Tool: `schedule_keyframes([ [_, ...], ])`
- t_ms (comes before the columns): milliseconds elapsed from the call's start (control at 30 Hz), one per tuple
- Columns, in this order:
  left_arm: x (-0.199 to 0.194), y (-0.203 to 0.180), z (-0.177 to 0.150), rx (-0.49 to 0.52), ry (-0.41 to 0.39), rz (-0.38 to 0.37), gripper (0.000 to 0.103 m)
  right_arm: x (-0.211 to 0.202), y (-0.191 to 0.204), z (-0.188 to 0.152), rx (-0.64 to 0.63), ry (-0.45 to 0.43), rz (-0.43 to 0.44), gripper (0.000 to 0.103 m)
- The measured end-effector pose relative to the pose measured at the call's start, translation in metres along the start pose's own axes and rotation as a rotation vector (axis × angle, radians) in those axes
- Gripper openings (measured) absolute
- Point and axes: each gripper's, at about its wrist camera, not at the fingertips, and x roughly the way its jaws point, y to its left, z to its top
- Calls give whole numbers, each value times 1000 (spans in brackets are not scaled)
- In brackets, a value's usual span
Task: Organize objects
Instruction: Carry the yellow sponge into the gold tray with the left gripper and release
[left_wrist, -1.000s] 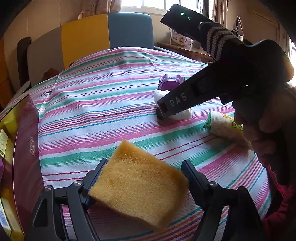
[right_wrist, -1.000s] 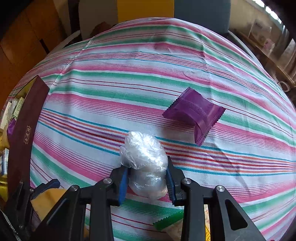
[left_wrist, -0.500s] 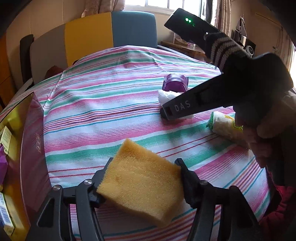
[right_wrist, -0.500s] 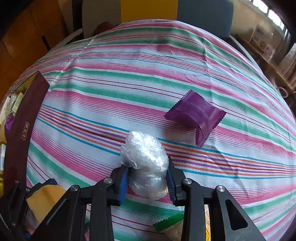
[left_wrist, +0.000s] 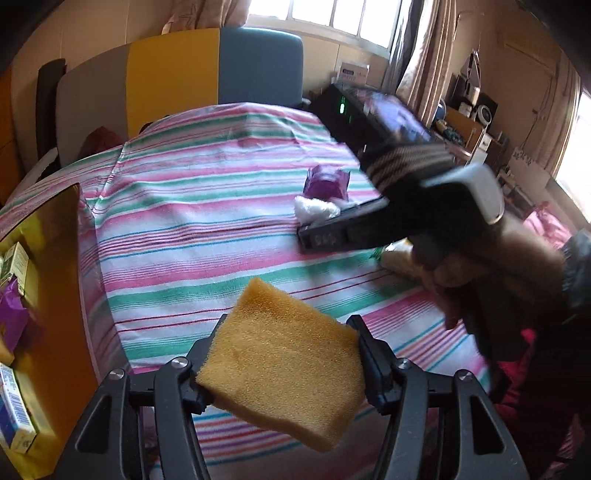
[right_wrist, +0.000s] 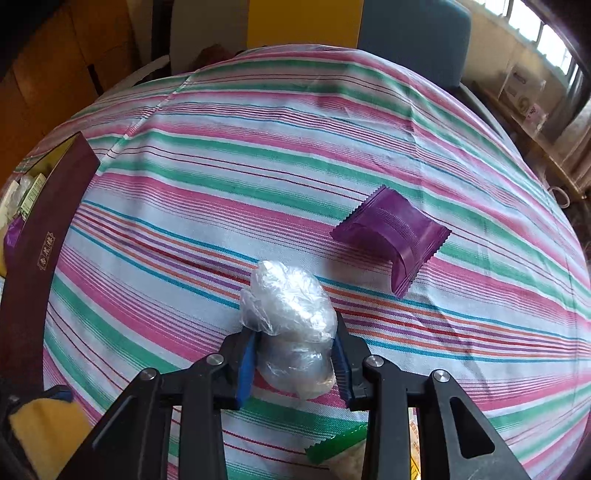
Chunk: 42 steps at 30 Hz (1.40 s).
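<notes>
Sponge (left_wrist: 284, 373) is being gripped by L claw (left_wrist: 286, 363), R claw (right_wrist: 293, 356) gripping plastic bundle (right_wrist: 290, 314) (both likely going into box (right_wrist: 33, 243) next).

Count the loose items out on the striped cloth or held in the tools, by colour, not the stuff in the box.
Yellow: 1, the sponge in the left tool.
Clear: 1, the plastic-wrapped bundle in the right tool.
Purple: 1, the packet.
Green-edged: 1, the snack packet.
Total: 4
</notes>
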Motion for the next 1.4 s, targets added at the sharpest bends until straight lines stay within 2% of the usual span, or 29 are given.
schedule_keyframes([
  [167, -27, 8, 5, -16, -21, -24, 62, 0, 3, -1, -19, -9, -12, 36],
  [300, -58, 36, 20, -86, -73, -42, 63, -1, 5, -2, -31, -14, -23, 36],
  [467, -78, 111, 39, -272, -110, -6, 63, -2, 7, -2, -39, -17, -37, 36],
  [633, -64, 184, 47, -392, -82, 105, 63, -3, 11, -2, -60, -19, -58, 36],
  [767, -48, 224, 52, -465, -49, 136, 63, -3, 12, -2, -66, -17, -65, 36],
  [1000, -14, 252, 64, -439, -5, 191, 64, -4, 14, -3, -79, -17, -76, 36],
  [1100, 1, 261, 68, -448, 19, 180, 68, -4, 14, -2, -83, -17, -78, 36],
  [1200, 15, 270, 71, -468, 38, 206, 71, -3, 14, -2, -83, -18, -78, 36],
  [1300, 17, 272, 74, -454, 31, 230, 74, -3, 14, -2, -80, -17, -77, 36],
  [1400, 11, 272, 74, -448, 23, 225, 78, -3, 14, -2, -79, -17, -77, 36],
])
